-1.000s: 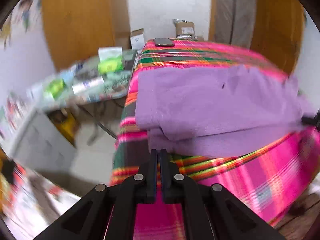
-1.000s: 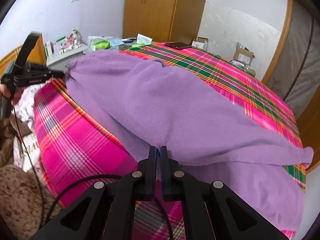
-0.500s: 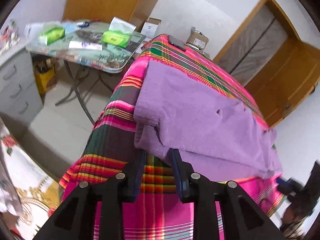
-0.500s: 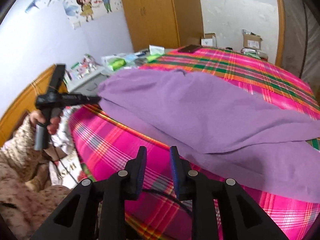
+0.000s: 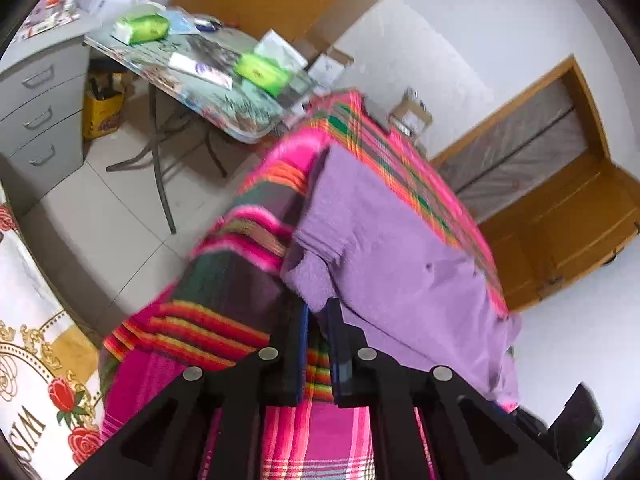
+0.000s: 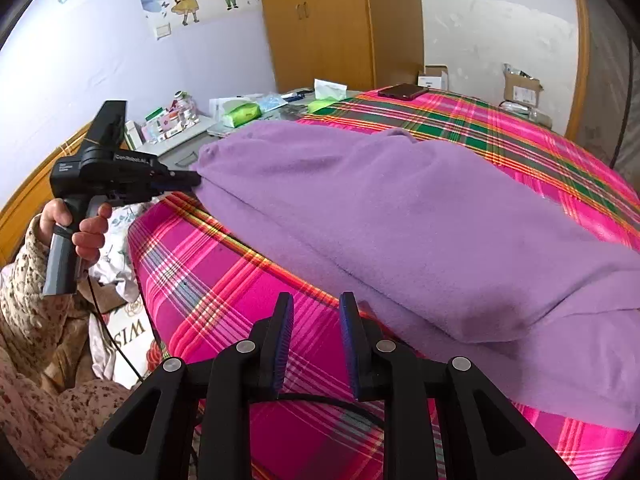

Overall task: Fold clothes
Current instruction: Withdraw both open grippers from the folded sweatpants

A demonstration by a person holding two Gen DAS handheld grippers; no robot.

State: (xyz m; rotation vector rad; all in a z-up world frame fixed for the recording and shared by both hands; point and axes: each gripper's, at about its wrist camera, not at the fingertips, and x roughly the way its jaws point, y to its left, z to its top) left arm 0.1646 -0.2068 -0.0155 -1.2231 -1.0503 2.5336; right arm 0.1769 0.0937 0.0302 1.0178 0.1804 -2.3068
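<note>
We see a bed under a pink plaid blanket point(image 6: 248, 280), and on it the purple garment point(image 6: 400, 208), folded over itself and spread across most of the top. In the left wrist view the garment point(image 5: 392, 248) hangs slightly over the near corner of the blanket point(image 5: 224, 288). Its far end runs out of frame on the right, so we cannot make out its full shape.

A cluttered table point(image 5: 208, 92) stands beyond the bed, and a dark phone point(image 6: 403, 91) lies at the bed's far edge.

The left gripper point(image 5: 317, 312) has its fingers narrowly parted around the garment's corner; whether they pinch it we cannot tell. Half a second ago the gap was wider. In the right wrist view it point(image 6: 188, 180) touches the garment's left corner.

The right gripper point(image 6: 316, 312) is spread apart, holding nothing, above bare blanket beside the fold; a second ago it was closed on the cloth.
</note>
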